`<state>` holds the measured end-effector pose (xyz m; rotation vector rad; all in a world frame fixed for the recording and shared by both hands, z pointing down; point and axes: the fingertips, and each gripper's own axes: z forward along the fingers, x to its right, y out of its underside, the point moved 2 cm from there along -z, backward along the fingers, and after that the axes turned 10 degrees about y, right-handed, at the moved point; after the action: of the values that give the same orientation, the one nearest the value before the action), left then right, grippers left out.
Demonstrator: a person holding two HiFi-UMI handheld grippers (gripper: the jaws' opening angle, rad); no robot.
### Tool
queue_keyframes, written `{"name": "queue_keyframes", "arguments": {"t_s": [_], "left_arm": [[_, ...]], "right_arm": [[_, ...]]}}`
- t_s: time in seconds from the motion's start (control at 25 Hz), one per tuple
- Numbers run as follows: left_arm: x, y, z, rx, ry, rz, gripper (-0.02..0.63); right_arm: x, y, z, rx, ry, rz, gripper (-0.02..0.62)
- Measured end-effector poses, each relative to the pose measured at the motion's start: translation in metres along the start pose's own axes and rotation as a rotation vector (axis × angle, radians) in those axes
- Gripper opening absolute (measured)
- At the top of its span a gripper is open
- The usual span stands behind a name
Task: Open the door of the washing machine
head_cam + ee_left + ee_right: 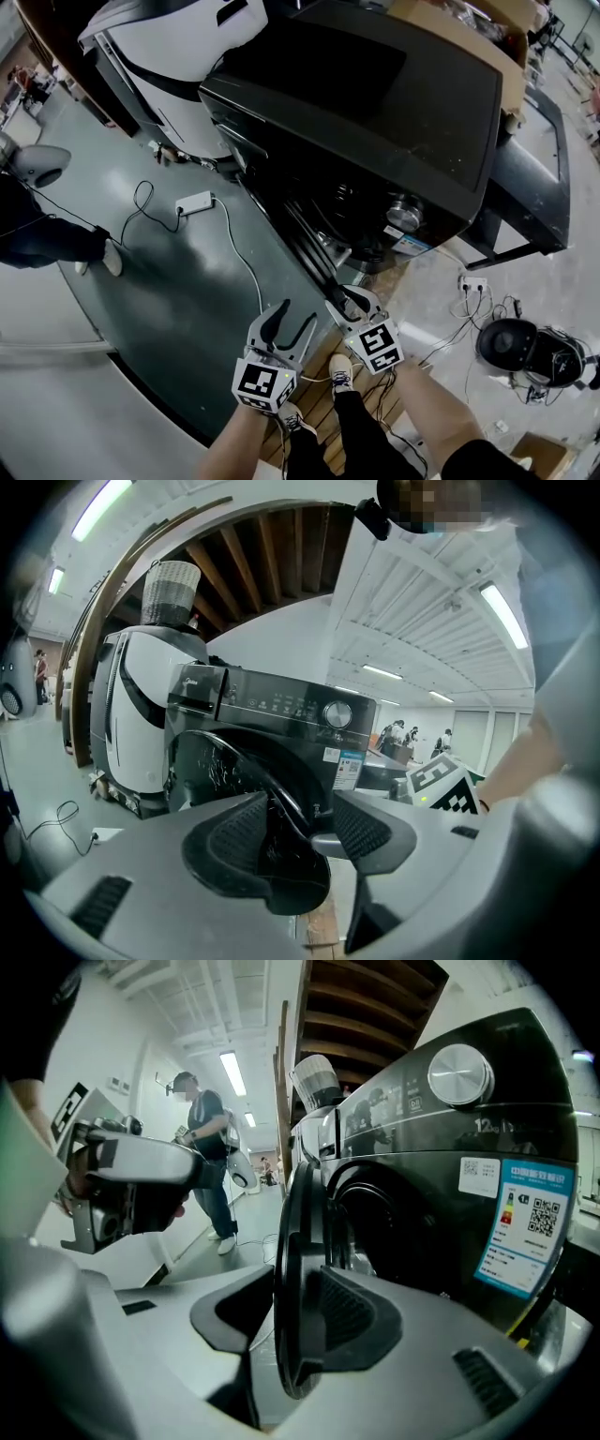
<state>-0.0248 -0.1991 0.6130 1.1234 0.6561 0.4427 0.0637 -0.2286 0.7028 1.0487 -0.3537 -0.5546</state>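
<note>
door [292, 1241] of washing machine [375, 122] stood ajar, rim between right gripper [281, 1316] jaws, spread, not pinching. left gripper [298, 829] spread, empty. step: swinging open; next likely re-grip rim, swing wider.

Glossy black washing machine [403, 103], shiny metallic knob [459, 1074], smooth dark door [292, 1241], perhaps plastic, sheeny floor [169, 291]

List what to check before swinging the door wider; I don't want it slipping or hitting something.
1. Door unlatched: ok, ajar from washer.
2. Door between right gripper jaws: ok.
3. Jaws pressing the door: cannot tell.
4. Left gripper gripping nothing: ok, jaws apart.
5. Swing path: probably not ok, left gripper sits beside the door's outer face.
</note>
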Motion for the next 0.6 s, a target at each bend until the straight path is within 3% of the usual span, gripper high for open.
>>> {"name": "queue_keyframes", "arguments": {"t_s": [0.28, 0.6], "left_arm": [[-0.013, 0.017, 0.004, -0.024, -0.038, -0.025, 0.225], [-0.034, 0.047, -0.006, -0.064, -0.105, -0.086, 0.239]], "right_arm": [[-0.016, -0.010, -0.018, 0.051, -0.064, -0.040, 0.175], [-0.018, -0.013, -0.016, 0.064, -0.068, -0.022, 0.175]]}}
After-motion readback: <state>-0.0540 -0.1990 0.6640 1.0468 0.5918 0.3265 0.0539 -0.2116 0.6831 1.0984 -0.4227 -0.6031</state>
